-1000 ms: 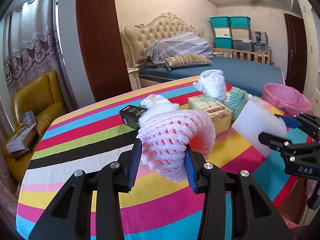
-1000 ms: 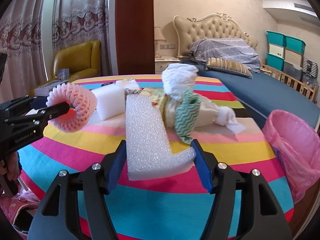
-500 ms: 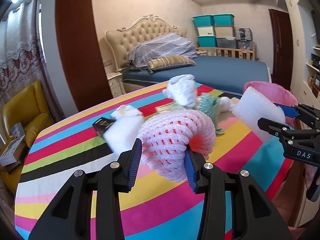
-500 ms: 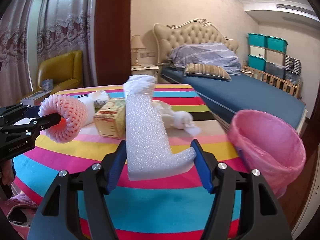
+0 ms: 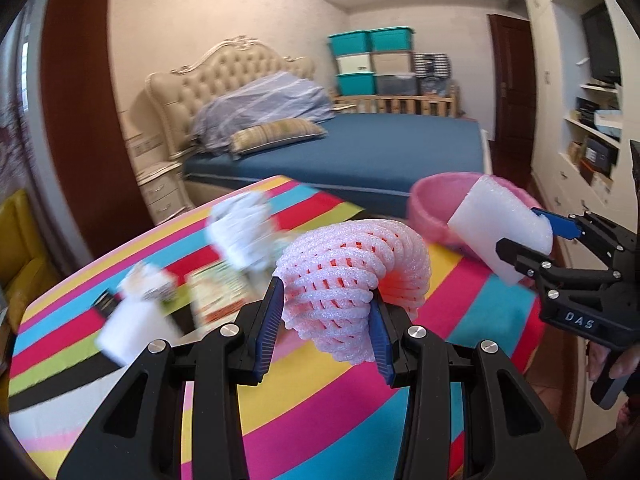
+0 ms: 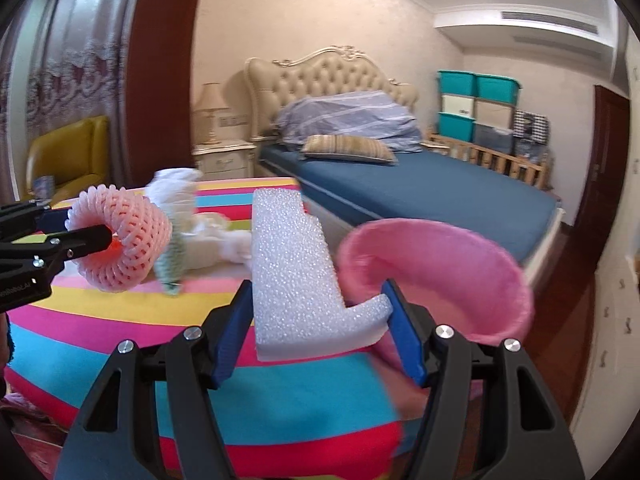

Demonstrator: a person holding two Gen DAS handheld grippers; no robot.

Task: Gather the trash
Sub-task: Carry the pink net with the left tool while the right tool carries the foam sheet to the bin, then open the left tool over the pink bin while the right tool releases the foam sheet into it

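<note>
"DAS" reads in white on the right gripper [image 5: 536, 240]; it is clamped on a white foam block [image 6: 296, 276] beside the pink-lined bin [image 6: 496, 280] past the table's right edge; the left gripper [image 5: 326, 320] pinches a pink foam net [image 5: 352, 276] above the striped table [image 5: 320, 392]; crumpled wrappers [image 5: 240, 232] lie toward its far edge.

A pink foam fruit net [image 5: 352, 276] is hanging over the round striped table [image 5: 320, 392], with the pink-lined trash bin [image 6: 452, 264] standing beyond the table's right edge and a blue-sheeted bed [image 6: 420, 188] lying behind
</note>
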